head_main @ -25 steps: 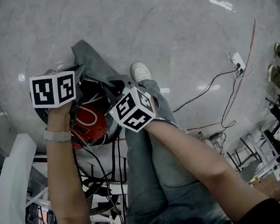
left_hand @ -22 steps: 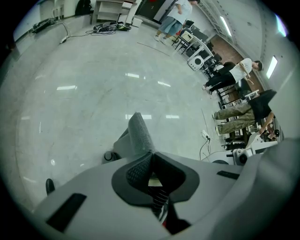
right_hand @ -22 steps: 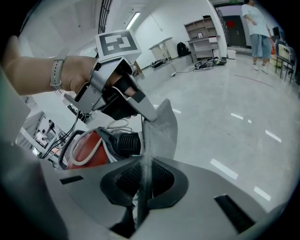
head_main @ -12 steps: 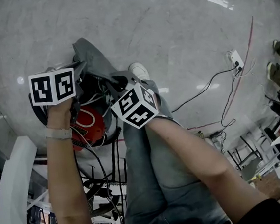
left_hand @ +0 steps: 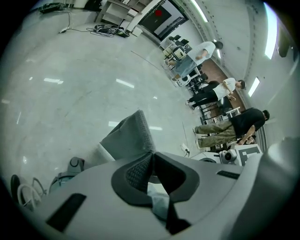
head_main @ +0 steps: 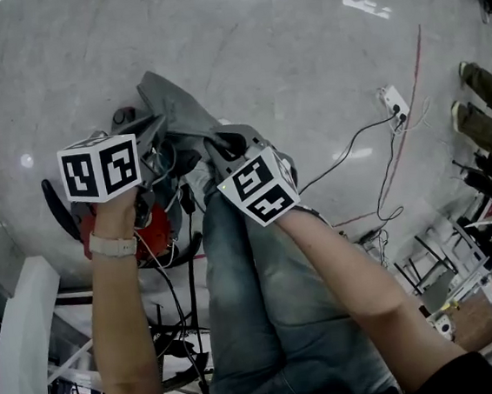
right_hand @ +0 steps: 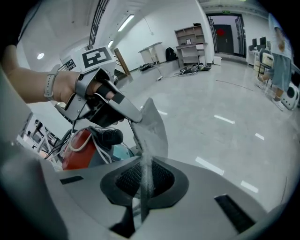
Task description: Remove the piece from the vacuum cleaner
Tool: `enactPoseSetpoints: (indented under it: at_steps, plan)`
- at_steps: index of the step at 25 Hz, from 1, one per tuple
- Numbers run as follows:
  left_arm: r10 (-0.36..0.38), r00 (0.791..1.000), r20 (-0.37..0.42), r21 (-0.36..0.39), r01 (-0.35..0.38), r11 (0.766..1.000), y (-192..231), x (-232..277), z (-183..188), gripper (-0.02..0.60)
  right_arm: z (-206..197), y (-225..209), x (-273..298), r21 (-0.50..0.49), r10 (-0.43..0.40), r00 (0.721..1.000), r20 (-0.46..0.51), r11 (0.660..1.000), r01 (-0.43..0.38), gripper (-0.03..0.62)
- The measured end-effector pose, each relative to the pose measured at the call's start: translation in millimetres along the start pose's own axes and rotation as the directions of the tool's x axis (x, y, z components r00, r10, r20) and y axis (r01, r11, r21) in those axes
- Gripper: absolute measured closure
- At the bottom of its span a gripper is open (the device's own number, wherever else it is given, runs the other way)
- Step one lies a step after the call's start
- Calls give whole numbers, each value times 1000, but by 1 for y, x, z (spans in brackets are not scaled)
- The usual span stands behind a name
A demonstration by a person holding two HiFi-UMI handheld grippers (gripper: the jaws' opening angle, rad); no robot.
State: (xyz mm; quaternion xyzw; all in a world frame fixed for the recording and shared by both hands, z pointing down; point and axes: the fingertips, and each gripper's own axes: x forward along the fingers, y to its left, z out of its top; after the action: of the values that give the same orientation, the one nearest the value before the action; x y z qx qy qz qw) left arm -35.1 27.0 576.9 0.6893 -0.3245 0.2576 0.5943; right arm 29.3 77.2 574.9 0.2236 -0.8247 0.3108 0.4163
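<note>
Both grippers hold a grey fabric piece (head_main: 170,110) above the red vacuum cleaner (head_main: 151,237). In the head view my left gripper (head_main: 163,142) is shut on the piece's left side and my right gripper (head_main: 215,144) on its right side. In the left gripper view the grey piece (left_hand: 129,135) rises out of the shut left gripper (left_hand: 151,160). The right gripper view shows the piece (right_hand: 152,127) as a thin sheet pinched in the right gripper (right_hand: 144,172), with the left gripper (right_hand: 131,116) clamped on its far edge. Below it is the red vacuum cleaner (right_hand: 77,151) with a black tube and white cord.
My own jeans-clad legs (head_main: 268,321) fill the lower middle. A power strip (head_main: 391,100) and cables trail across the shiny floor at right. White frame (head_main: 24,346) and cable clutter sit at lower left. People stand by desks (left_hand: 220,117) farther off.
Both grippers have moved up the picture and away from the vacuum cleaner with the grey piece between them. More of the red body now shows below the left hand.
</note>
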Motion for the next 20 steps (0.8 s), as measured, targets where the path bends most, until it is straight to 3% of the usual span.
enactPoseSetpoints:
  at_steps: [12, 20]
  plan:
    - [-148, 978, 145, -1, 150, 989, -107, -38, 2, 548, 12, -10, -113, 48, -55, 997, 45, 997, 53, 553]
    - [-222, 943, 248, 38, 220, 975, -179, -111, 26, 548, 66, 8, -201, -5, -78, 995, 66, 997, 79, 553]
